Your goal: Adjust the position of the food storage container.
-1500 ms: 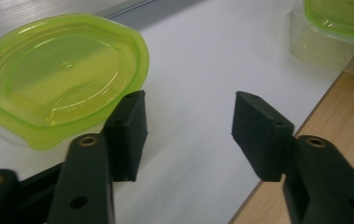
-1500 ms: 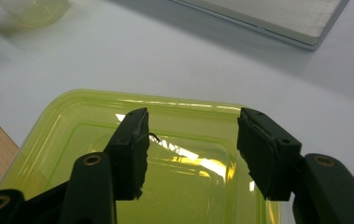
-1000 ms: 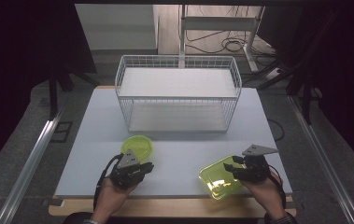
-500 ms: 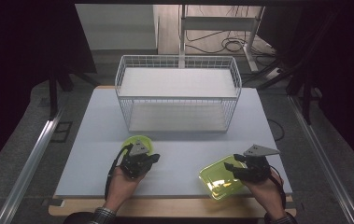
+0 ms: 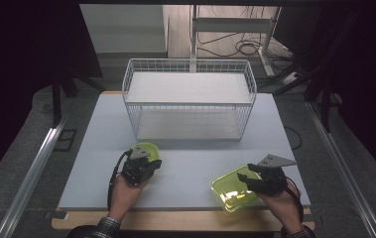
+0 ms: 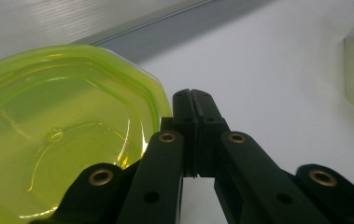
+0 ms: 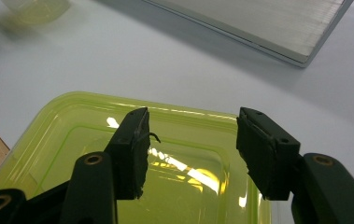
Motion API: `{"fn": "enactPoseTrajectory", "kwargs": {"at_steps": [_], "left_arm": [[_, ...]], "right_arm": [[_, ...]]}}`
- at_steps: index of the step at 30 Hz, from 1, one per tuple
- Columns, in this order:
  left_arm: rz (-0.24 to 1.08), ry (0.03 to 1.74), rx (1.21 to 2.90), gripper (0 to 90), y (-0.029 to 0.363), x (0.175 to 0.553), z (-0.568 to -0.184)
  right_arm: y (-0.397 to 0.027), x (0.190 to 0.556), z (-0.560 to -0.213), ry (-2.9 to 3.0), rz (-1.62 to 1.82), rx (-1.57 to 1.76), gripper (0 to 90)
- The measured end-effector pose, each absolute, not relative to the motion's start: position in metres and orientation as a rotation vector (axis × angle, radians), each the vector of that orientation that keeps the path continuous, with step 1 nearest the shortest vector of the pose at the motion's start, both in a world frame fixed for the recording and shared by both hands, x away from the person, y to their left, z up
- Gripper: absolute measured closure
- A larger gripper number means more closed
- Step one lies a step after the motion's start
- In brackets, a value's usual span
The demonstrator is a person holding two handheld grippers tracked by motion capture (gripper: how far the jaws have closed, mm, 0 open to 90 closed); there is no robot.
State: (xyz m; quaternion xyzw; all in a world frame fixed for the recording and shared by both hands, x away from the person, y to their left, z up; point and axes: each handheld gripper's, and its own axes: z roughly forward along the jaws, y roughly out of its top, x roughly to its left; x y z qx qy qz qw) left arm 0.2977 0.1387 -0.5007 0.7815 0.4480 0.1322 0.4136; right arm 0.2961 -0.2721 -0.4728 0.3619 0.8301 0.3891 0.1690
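- One white rectangular tabletop [image 5: 190, 168] carries everything, and a single white wire-mesh basket [image 5: 189, 99] with a flat white floor stands at its far middle.
- Two translucent lime-green plastic pieces lie near the front edge, well apart: one round green lid [image 5: 146, 149] on the left, one rounded-square green container [image 5: 232, 187] on the right.
- Two hand-held tongs are in play, one in each of the person's hands.
- The left gripper [image 5: 143, 162] sits at the near edge of the round green lid; in the left gripper view its black jaws are pressed together with nothing between them [image 6: 194, 105], and the lid [image 6: 58, 135] lies just beside them on their left, close to the jaw's side.
- The right gripper [image 5: 255, 174] hangs over the right part of the rounded-square green container; in the right gripper view its jaws stand parted [image 7: 191, 144] above the container's hollow [image 7: 174, 172], gripping nothing.
- Whether those spread jaws touch the container I cannot tell.
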Motion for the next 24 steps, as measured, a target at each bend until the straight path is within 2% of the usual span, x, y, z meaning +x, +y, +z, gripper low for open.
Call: {"fn": "enactPoseTrajectory", "kwargs": {"at_steps": [15,24], "left_arm": [[0.343,1.224,1.923,89.7,0.173,0.3,-0.504],[0.367,1.278,1.878,89.7,0.192,0.301,-0.506]], "right_arm": [[-0.274,0.298,-0.475,2.366,1.092,1.055,43.1],[-0.277,0.3,-0.475,2.365,1.087,1.072,45.6]]}}
